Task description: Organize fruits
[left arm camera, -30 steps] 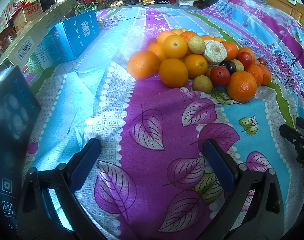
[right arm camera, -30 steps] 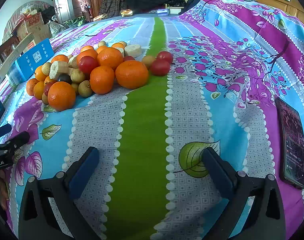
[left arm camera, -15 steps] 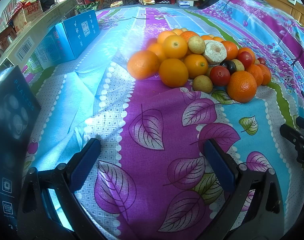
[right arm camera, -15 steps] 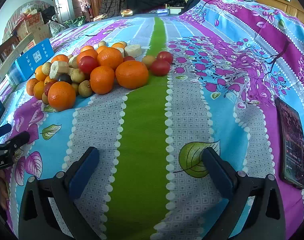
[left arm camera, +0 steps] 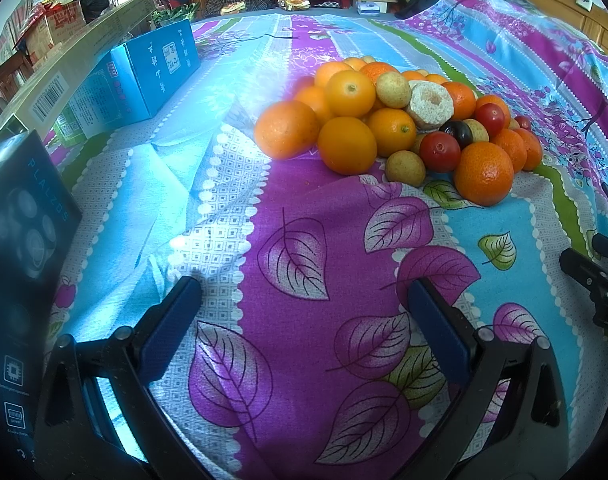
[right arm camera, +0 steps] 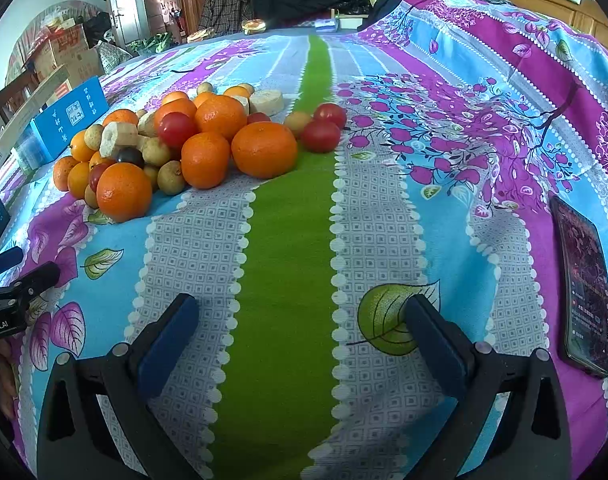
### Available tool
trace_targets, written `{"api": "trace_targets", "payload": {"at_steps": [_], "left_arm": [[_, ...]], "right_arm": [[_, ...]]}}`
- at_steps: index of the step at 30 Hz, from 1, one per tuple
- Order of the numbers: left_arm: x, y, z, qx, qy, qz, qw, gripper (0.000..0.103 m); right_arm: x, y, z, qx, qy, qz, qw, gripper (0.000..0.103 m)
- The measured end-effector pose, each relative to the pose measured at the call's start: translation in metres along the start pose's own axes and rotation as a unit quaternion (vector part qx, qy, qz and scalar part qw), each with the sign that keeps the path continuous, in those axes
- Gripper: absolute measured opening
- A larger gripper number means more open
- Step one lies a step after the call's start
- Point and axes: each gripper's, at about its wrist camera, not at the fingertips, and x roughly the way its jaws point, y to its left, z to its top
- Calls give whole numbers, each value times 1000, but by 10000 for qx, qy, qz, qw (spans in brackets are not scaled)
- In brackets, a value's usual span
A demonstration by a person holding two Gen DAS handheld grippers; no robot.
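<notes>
A pile of mixed fruit lies on the patterned bedsheet: oranges [left arm camera: 347,145] [right arm camera: 264,149], red tomatoes [left arm camera: 439,151] [right arm camera: 320,135], small yellow-brown fruits [left arm camera: 405,167] [right arm camera: 171,177], a dark plum [left arm camera: 457,131] and pale cut slices [left arm camera: 430,100] [right arm camera: 266,101]. My left gripper [left arm camera: 304,292] is open and empty, well short of the pile. My right gripper [right arm camera: 300,308] is open and empty over the green stripe, short of the pile, which lies ahead to its left. Each gripper's tip shows at the other view's edge.
A blue box [left arm camera: 152,68] and a long cardboard box [left arm camera: 64,88] lie at the left. A dark product box [left arm camera: 20,248] stands close to my left gripper. A phone [right arm camera: 583,280] lies on the sheet at the right. Clothes and boxes are far behind.
</notes>
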Motion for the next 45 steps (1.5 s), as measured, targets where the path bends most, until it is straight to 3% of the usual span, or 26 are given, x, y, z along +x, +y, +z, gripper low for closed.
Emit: {"api": "trace_targets", "payload": {"at_steps": [45], "left_arm": [[0,0,0,-11,3,-16,10000,103]], "right_arm": [[0,1,1,-21,26,-31,10000,103]]}}
